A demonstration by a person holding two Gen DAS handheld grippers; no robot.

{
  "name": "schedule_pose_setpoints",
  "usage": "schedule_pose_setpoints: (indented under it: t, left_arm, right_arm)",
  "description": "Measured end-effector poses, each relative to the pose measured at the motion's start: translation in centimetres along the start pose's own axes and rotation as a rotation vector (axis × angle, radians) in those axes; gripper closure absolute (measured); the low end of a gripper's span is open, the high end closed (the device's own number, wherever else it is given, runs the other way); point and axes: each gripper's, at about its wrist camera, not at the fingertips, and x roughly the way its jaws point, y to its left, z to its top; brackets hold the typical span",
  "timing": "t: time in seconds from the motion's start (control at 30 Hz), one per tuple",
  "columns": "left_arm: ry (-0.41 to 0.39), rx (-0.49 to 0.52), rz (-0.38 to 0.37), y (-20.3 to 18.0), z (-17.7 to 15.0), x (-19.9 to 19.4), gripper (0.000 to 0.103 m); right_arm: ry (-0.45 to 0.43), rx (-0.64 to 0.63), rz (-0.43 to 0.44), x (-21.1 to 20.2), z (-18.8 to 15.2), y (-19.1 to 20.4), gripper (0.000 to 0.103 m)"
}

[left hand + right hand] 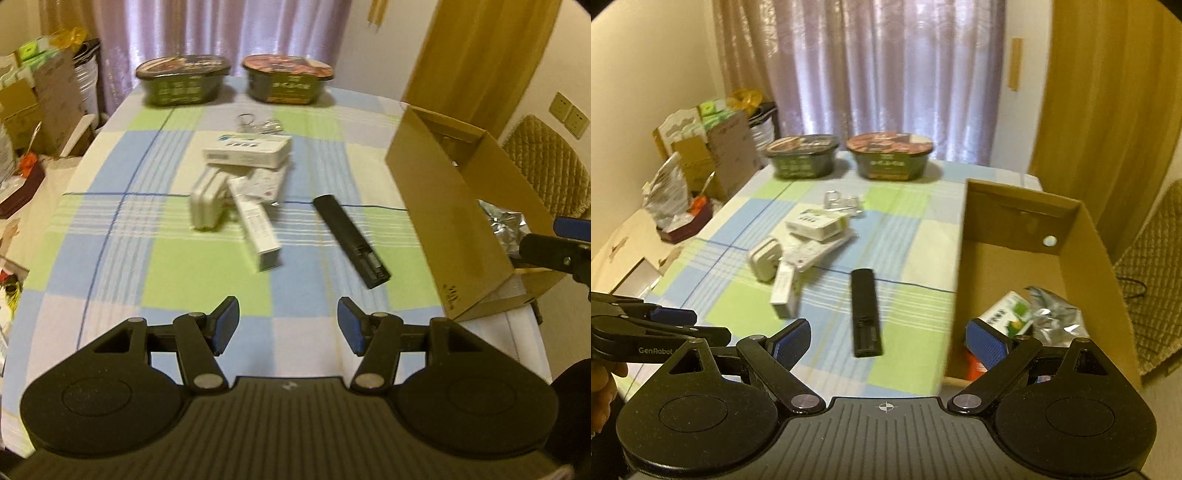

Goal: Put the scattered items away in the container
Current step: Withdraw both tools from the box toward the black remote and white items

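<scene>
Dim yellowish light, glow through curtains (pixel 886 66), soft blur, fisheye-bent edges.

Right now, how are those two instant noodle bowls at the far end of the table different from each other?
The left noodle bowl looks more oblong, while the right noodle bowl looks round. The left bowl's lid is mostly dark with a brown area at one end; the right bowl's lid is reddish-brown. The left bowl stands nearer the table's left edge, the right one nearer the cardboard box. Both have dark green sides, appear sealed, stand upright on the checked tablecloth, and are untouched by either gripper.
</scene>
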Motion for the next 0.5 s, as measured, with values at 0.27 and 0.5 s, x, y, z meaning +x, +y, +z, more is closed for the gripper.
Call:
schedule_pose_setpoints:
  t: [0.27, 0.5]
  left_arm:
    - [0.012, -0.053, 0.015, 3.4, -0.8, 0.6, 0.049]
    - [0.02, -0.087, -0.003, 4.9, 0.0, 3.6, 0.049]
  right_arm:
    - [0.053, -0.057, 0.043, 3.6, -0.1, 3.6, 0.007]
    - [0.117, -0.082, 0.059, 8.6, -0.4, 4.7, 0.007]
